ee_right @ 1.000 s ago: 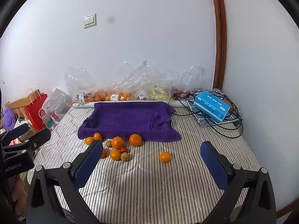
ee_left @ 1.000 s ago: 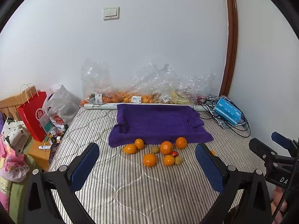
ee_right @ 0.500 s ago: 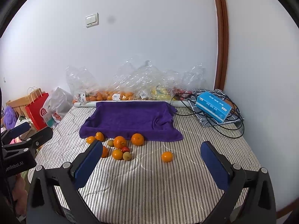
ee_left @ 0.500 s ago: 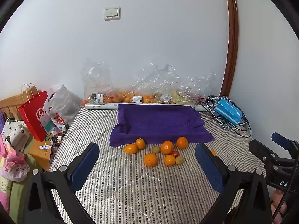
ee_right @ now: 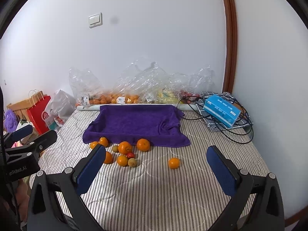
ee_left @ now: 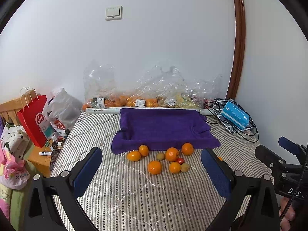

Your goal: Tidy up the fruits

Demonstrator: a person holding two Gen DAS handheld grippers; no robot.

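Several oranges [ee_left: 154, 167] [ee_right: 124, 147] lie in a loose cluster on the striped mattress, just in front of a purple towel [ee_left: 161, 128] [ee_right: 134, 124]. Two small brownish-green fruits [ee_left: 160, 156] [ee_right: 132, 162] and one small red fruit [ee_left: 180, 161] [ee_right: 130, 155] sit among them. One orange [ee_right: 174, 163] lies alone to the right. My left gripper [ee_left: 152, 170] is open and empty, well short of the cluster. My right gripper [ee_right: 156, 168] is open and empty too, near the lone orange. Each gripper shows at the edge of the other's view.
Clear plastic bags of fruit [ee_left: 146, 96] [ee_right: 134, 90] line the wall behind the towel. A blue box [ee_left: 234, 115] [ee_right: 221, 110] sits on black cables at the back right. A red paper bag [ee_left: 32, 117] and clutter stand off the mattress's left edge.
Both grippers have drifted slightly forward toward the fruit; the scene sits a little lower in both views. Nothing was picked up or moved.
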